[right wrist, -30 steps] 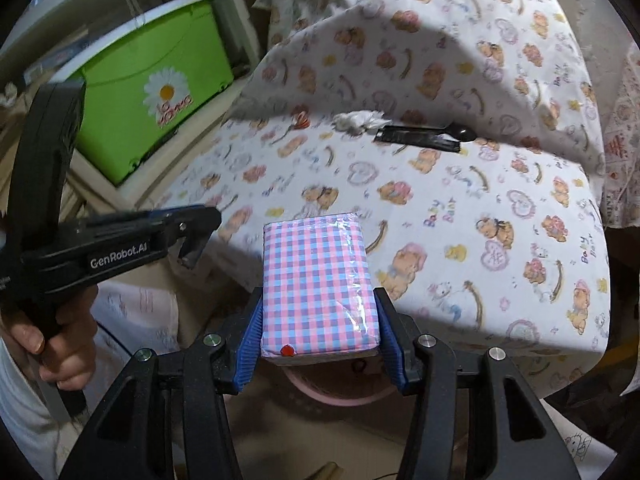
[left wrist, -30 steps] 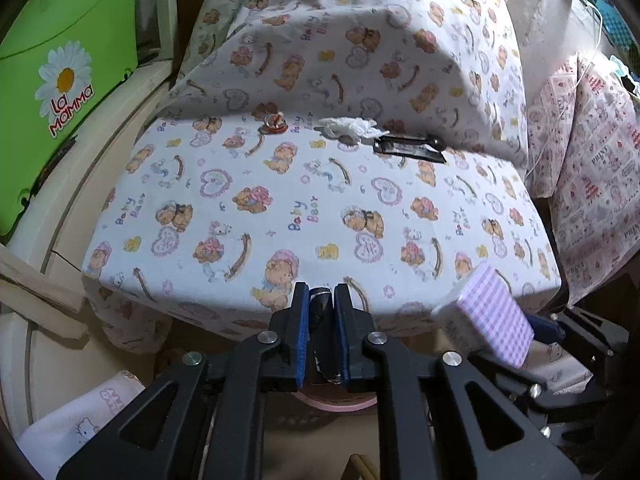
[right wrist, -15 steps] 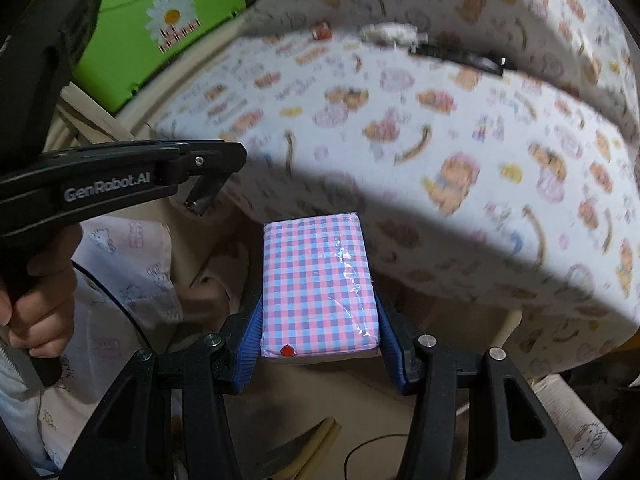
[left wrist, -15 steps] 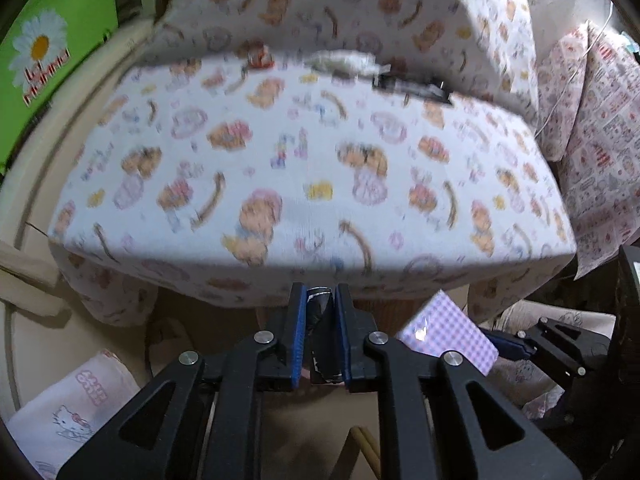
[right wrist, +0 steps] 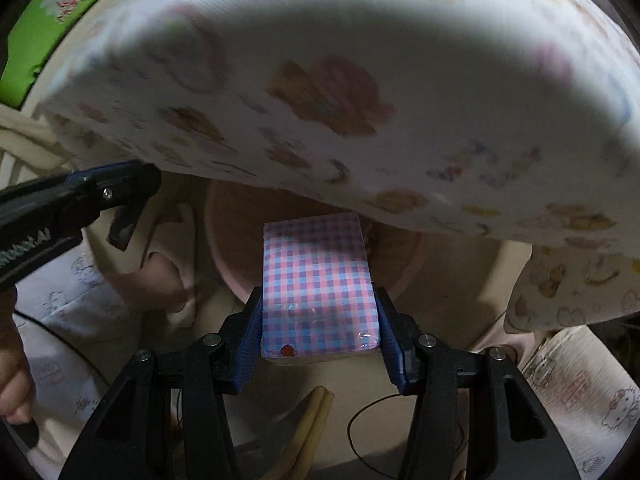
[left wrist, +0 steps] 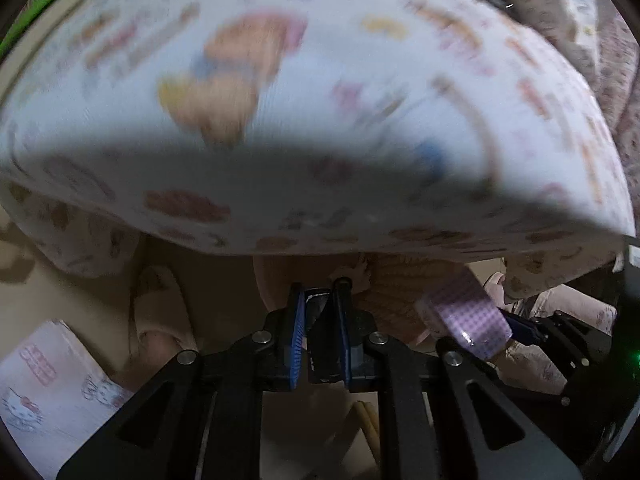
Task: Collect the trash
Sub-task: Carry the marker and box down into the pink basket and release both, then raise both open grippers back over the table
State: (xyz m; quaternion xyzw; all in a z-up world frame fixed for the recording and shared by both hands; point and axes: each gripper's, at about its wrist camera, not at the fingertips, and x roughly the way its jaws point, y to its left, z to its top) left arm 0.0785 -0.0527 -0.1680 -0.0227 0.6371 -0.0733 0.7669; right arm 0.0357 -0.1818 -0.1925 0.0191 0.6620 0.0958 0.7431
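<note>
My right gripper [right wrist: 318, 312] is shut on a pink and blue checked tissue pack [right wrist: 316, 280] and holds it over the near rim of a pink bin [right wrist: 228, 268] under the seat edge. The pack also shows in the left wrist view [left wrist: 464, 312]. My left gripper [left wrist: 320, 320] is shut on a small dark wrapper [left wrist: 318, 304], just before the same bin [left wrist: 272, 284]. It appears at the left of the right wrist view [right wrist: 120, 192].
A cushion in bear-print fabric [left wrist: 320, 100] overhangs both grippers, blurred. A beige slipper [left wrist: 160, 312] lies left of the bin. Hello Kitty cloth [left wrist: 48, 372] is at the lower left. A green box [right wrist: 60, 8] stands far left. A cable [right wrist: 372, 432] lies on the floor.
Both grippers have dropped below the cushion's front edge and moved in toward the pink bin. Each keeps its hold. The trash on the cushion top has left view.
</note>
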